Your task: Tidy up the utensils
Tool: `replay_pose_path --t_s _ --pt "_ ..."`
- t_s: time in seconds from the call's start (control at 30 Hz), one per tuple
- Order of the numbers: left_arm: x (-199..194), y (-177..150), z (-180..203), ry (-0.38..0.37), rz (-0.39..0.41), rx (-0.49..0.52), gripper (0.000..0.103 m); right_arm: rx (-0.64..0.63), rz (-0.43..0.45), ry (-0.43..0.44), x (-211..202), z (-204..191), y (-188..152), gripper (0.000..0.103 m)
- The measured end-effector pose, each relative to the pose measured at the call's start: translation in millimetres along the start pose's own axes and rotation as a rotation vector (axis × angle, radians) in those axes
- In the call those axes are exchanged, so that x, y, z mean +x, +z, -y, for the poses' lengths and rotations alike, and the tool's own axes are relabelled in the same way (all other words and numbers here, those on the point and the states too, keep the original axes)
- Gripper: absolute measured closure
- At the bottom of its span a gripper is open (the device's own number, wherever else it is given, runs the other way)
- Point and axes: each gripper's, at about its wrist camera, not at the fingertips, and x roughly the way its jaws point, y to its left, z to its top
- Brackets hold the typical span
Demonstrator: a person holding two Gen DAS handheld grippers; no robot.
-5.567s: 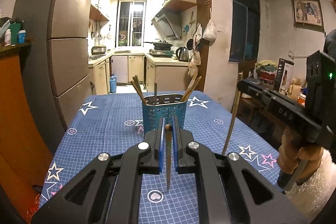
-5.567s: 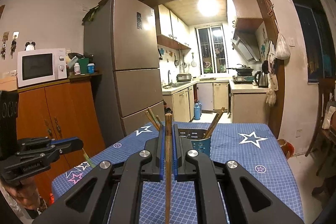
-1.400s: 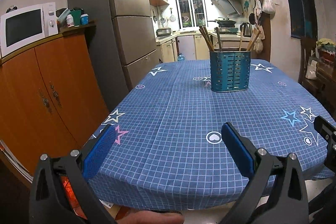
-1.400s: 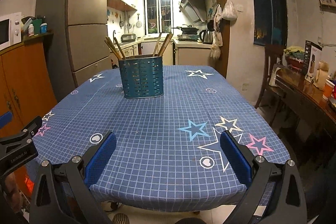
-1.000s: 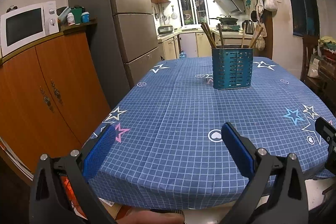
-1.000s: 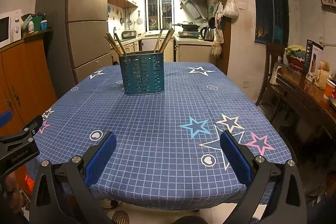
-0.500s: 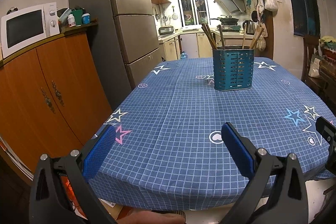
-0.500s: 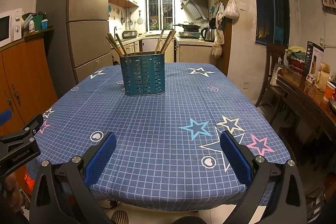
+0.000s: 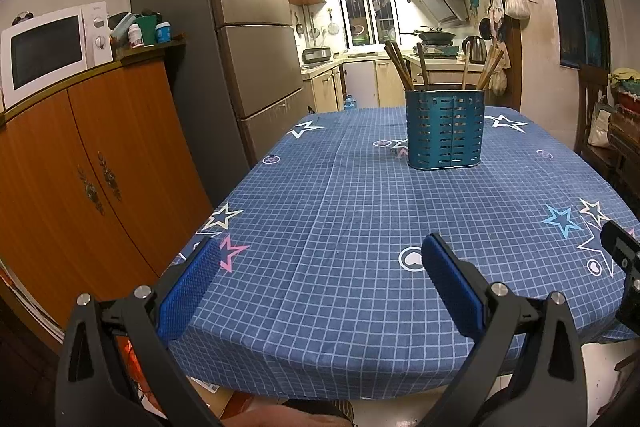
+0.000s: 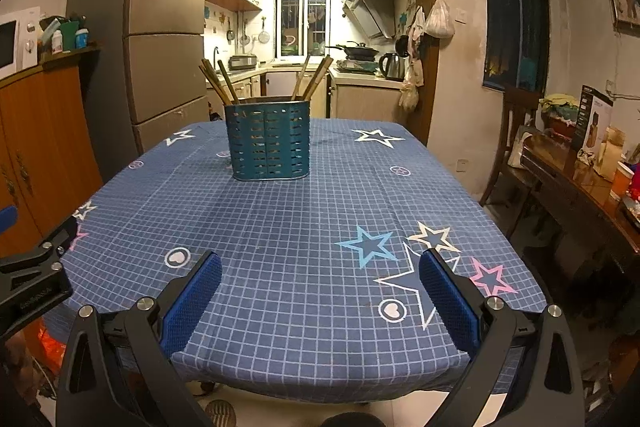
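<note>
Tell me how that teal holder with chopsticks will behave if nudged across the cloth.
The holder looks like thin perforated metal, so it is probably light. It stands tall, with chopsticks leaning out above its rim, so a high push may tip it. The tablecloth may drag or bunch rather than let it slide.
</note>
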Motion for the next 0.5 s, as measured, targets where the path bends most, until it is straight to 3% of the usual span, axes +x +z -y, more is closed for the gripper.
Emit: replay_pose_path --t_s 0.5 --pt "-1.1 -2.9 -2.5 0.001 0.001 -0.017 0.006 0.018 -0.010 -0.005 3.0 6.7 -2.5 0.004"
